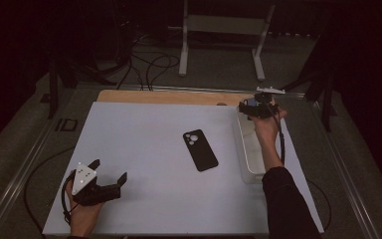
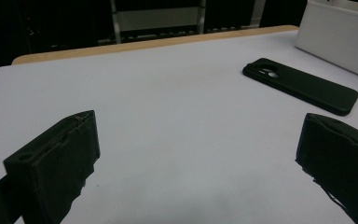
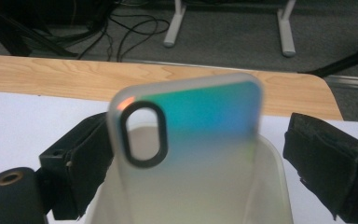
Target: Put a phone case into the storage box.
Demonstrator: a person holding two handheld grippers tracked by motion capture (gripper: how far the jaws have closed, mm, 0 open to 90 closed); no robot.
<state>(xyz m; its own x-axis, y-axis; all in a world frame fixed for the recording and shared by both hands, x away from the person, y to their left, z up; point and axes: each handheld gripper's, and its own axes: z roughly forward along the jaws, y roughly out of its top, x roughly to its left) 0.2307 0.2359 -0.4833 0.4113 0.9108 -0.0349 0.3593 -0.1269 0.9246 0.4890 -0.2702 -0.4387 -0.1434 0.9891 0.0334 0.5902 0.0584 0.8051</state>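
Note:
A black phone case [image 1: 200, 150] lies flat, camera cut-out up, in the middle of the white mat [image 1: 144, 134]; in the left gripper view the black phone case [image 2: 303, 86] is ahead and to the right. My left gripper [image 1: 110, 170] rests near the mat's front left, open with nothing between its jaws [image 2: 198, 154]. My right gripper [image 1: 258, 107] hovers over the far end of a white bin [image 1: 246, 149]. A translucent iridescent phone case [image 3: 191, 140] stands upright between its jaws [image 3: 198, 158], against the left one, with a gap to the right one.
The white bin [image 2: 340, 37] runs along the mat's right edge. A wooden table strip [image 1: 169, 96] shows beyond the mat. On the floor behind lie cables [image 1: 149, 64] and a white stand's legs [image 1: 184, 55]. Metal rails [image 1: 25, 164] border the table.

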